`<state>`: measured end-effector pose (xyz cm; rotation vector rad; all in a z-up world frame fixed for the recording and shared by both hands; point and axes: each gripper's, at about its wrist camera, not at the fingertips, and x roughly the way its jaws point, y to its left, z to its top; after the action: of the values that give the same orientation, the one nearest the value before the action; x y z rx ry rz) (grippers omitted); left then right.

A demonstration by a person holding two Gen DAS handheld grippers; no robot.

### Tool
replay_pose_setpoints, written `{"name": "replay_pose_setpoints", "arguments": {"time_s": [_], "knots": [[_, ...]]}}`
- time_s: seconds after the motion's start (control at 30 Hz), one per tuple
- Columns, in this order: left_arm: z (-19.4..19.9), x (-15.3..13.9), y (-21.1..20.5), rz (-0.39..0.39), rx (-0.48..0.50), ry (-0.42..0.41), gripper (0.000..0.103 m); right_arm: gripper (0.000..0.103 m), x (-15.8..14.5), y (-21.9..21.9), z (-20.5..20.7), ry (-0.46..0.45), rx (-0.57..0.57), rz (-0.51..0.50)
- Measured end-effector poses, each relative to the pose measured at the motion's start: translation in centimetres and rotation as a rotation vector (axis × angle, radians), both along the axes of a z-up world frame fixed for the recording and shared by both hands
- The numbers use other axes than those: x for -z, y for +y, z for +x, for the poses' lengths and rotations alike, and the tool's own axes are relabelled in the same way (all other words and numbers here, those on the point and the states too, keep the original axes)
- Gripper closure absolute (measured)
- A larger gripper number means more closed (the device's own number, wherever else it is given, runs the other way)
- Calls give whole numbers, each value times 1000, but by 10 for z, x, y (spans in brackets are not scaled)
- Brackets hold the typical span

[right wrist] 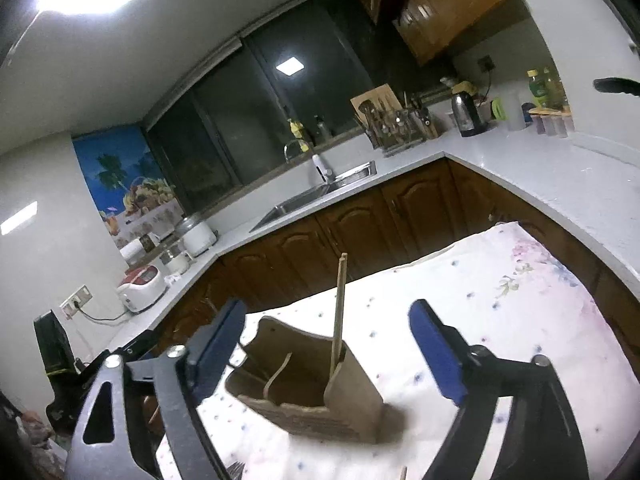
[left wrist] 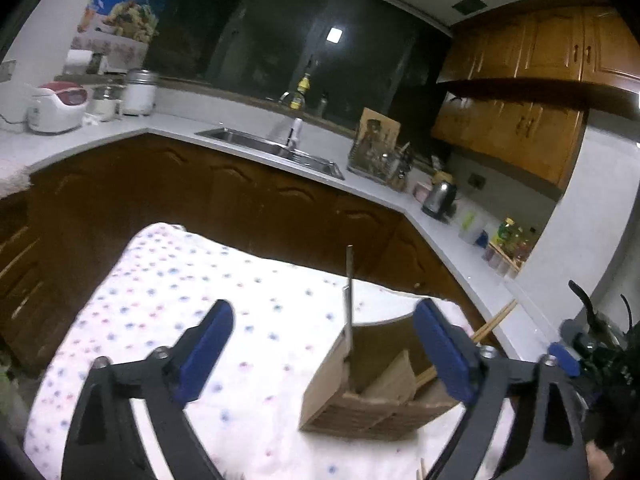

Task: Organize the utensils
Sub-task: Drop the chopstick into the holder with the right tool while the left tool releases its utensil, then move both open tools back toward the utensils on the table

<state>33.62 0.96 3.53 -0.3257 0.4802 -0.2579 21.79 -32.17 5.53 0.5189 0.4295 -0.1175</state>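
Note:
A brown cardboard organizer box (left wrist: 376, 392) stands on a table under a dotted white cloth (left wrist: 168, 280). A thin metal utensil handle (left wrist: 349, 292) stands upright in the box's left compartment, and wooden chopsticks (left wrist: 496, 322) lean out to the right behind my finger. My left gripper (left wrist: 323, 308) is open, above and in front of the box, with nothing between its fingers. In the right wrist view the same box (right wrist: 312, 392) holds an upright wooden chopstick (right wrist: 340, 312) and a curved strip (right wrist: 276, 376). My right gripper (right wrist: 328, 308) is open around the space above the box and touches nothing.
An L-shaped white counter (left wrist: 404, 200) with a sink (left wrist: 276, 152), a utensil rack (left wrist: 380, 160), a kettle (left wrist: 440, 196), bottles and a rice cooker (left wrist: 56, 108) runs behind the table. Dark wooden cabinets (right wrist: 360, 232) stand below it. Fork tines (right wrist: 236, 470) show at the bottom edge.

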Motion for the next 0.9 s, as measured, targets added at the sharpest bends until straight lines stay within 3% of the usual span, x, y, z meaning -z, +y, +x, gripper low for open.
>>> {"name": "replay_pose_setpoints", "arguments": {"time_s": [0.37,0.7,0.9], "knots": [[-105,-1,39,-16,-23,19,1,11,-4,27,-71,49,-1,-55],[-172,3,43,65,-20,126,1,10,0,52,-129,116,-5,-87],[-188,9,39,142,-30,187,1,8,13,63,-151,177,-9,-108]]}}
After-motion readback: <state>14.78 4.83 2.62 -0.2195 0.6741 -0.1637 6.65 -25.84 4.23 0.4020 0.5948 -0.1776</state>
